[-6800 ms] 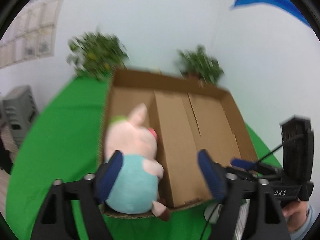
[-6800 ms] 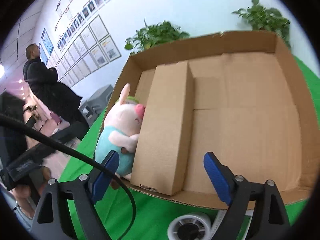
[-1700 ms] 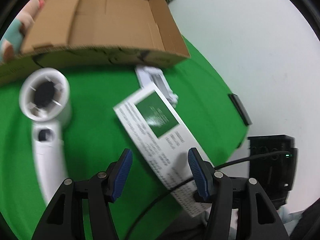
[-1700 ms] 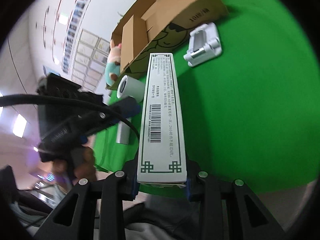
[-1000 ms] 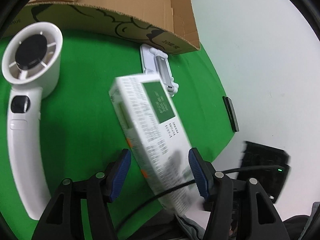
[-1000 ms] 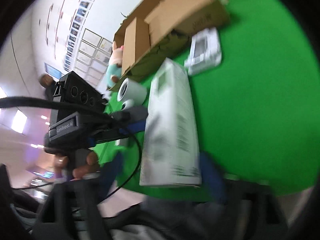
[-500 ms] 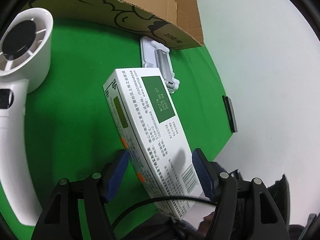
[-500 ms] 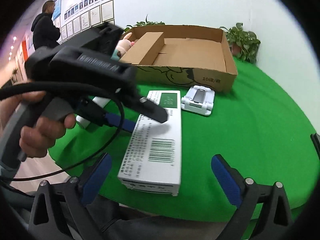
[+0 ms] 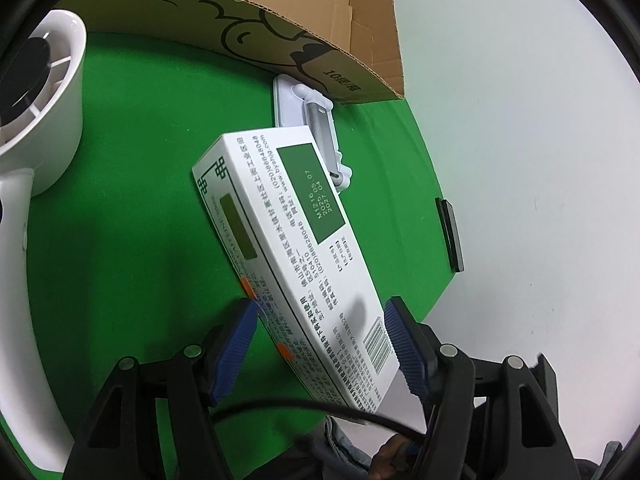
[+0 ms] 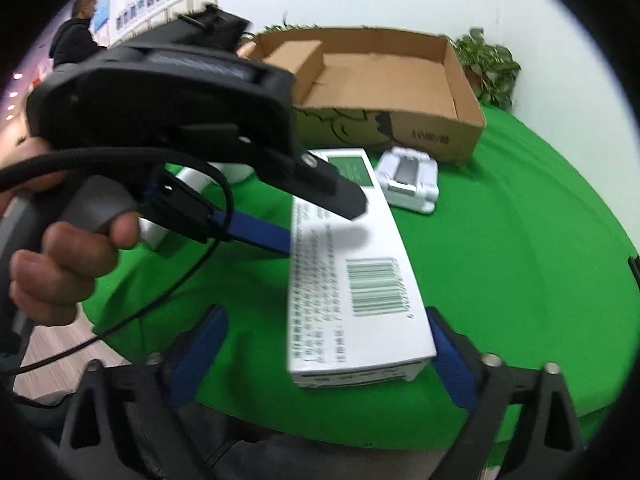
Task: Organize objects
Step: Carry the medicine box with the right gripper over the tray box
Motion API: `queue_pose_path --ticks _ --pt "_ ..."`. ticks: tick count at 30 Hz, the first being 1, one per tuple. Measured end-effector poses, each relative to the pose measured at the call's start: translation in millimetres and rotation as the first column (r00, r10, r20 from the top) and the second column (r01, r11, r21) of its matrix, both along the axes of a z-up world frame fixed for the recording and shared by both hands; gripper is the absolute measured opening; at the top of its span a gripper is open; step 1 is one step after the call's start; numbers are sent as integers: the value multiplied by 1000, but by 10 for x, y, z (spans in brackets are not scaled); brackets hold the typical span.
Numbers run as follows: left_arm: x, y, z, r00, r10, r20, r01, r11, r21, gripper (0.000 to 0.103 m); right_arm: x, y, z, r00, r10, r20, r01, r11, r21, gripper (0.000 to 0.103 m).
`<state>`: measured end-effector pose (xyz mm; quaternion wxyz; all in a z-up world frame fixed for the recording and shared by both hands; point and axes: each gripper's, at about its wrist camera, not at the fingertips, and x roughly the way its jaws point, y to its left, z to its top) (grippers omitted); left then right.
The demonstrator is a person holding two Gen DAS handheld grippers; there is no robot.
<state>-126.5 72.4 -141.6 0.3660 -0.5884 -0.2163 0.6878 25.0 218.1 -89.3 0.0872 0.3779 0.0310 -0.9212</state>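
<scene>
A long white box with a green label (image 9: pixel 288 216) lies lengthwise over the green table (image 9: pixel 120 240). My left gripper (image 9: pixel 320 344) is shut on the box's near half, a blue pad on each long side. In the right wrist view the same box (image 10: pixel 352 260) points away from me, and its barcoded near end sits between the fingers of my right gripper (image 10: pixel 326 356). Those jaws are closing. The left pad stands well clear of the box and the right pad is close to its corner. A hand (image 10: pixel 60 272) holds the left gripper's handle.
An open cardboard box (image 10: pixel 432 128) stands at the back of the table. A white folding stand (image 10: pixel 408 180) lies just in front of it. A white hand-held fan (image 9: pixel 36 120) lies at the left, a black slab (image 9: pixel 450 232) at the right edge. A person (image 10: pixel 76 36) stands far back.
The right gripper let go of the box, rolled level and opened wide, then began narrowing again. The left gripper closed on the box and holds it.
</scene>
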Motion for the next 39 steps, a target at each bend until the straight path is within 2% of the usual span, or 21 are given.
queue_pose_path --ticks 1,2,7,9,12,14,15,16,17,21,25,31,34,37,39 --pt "9 4 -2 1000 1 -2 -1 1000 -2 65 -8 8 -23 1000 -12 13 12 1000 7 74" --pt "17 6 3 1000 0 -6 0 1000 -4 65 -41 35 -52 999 -32 36 32 999 14 63" --pt "46 29 6 1000 -7 -14 7 1000 -12 65 -34 92 -22 998 -37 51 38 999 -26 61" --pt "59 -13 16 1000 -13 -3 13 1000 -2 65 -44 178 1 997 -28 69 37 990 -135 60" --pt "95 -63 44 1000 -20 -2 20 1000 -1 65 -37 291 15 995 -9 100 39 952 -302 60" --pt "116 -61 51 1000 -27 -6 27 1000 -1 64 -46 350 5 993 30 114 21 907 -421 60" --pt "126 -20 36 999 -34 -9 34 999 -3 58 -45 359 11 993 41 108 12 893 -449 60" --pt "144 -4 38 999 -48 -13 48 999 -6 55 -25 336 46 995 46 86 -3 894 -448 60" --pt "139 15 38 998 -53 -15 54 999 10 47 15 285 80 996 44 71 -9 904 -428 60" --pt "174 -32 193 997 -41 -69 44 998 43 46 51 198 162 999 38 13 -30 927 -374 60" --pt "167 -101 477 989 -28 -146 38 997 68 46 61 142 370 995 39 -95 -68 944 -322 59" --pt "120 -160 1078 950 -37 -309 55 997 49 46 -49 123 714 966 46 -255 -130 938 -322 59" --pt "43 -199 1362 927 -30 -373 51 998 48 46 -206 126 869 950 41 -308 -145 935 -324 59" --pt "-67 -253 1545 913 -24 -406 54 997 62 45 -309 89 1004 935 42 -352 -158 938 -308 59" --pt "-197 -330 1624 922 1 -388 41 994 100 44 -408 55 1084 925 44 -376 -163 943 -290 59"
